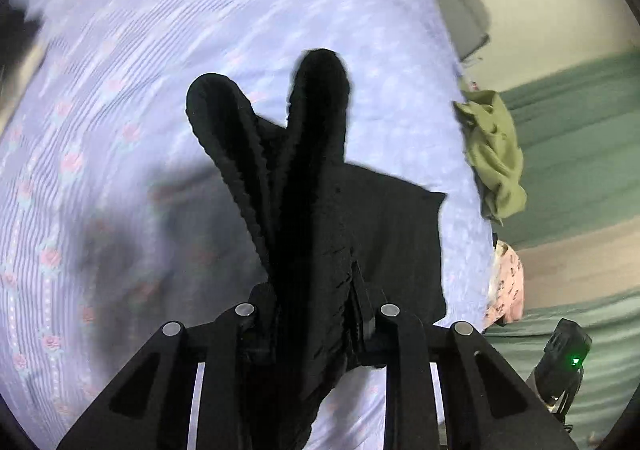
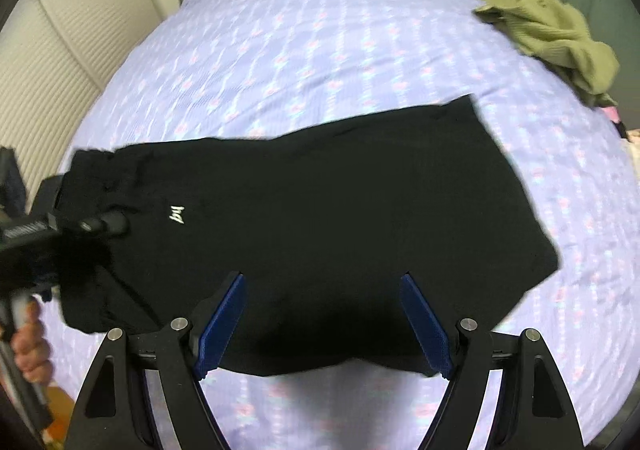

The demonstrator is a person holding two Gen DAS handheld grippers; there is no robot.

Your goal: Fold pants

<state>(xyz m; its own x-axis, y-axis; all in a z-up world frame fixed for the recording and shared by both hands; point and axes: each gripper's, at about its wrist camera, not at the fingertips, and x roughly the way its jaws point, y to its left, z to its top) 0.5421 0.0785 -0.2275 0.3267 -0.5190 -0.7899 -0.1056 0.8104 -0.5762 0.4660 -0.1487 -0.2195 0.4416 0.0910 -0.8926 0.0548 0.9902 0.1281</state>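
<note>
The black pants (image 2: 320, 210) lie spread across a lilac flowered bed sheet (image 2: 320, 30), with a small white logo (image 2: 177, 215) near their left end. My left gripper (image 1: 312, 314) is shut on the pants' ribbed waistband (image 1: 280, 154), which bunches up in two lobes above the jaws. It also shows at the left of the right wrist view (image 2: 100, 226), gripping the pants' left end. My right gripper (image 2: 322, 322) is open and empty, its blue pads (image 2: 220, 326) just above the pants' near edge.
An olive green garment (image 2: 552, 38) lies crumpled at the bed's far right; it also shows in the left wrist view (image 1: 492, 154). A pink patterned cloth (image 1: 506, 286) hangs at the bed's edge. A white wall (image 2: 48, 70) runs along the left.
</note>
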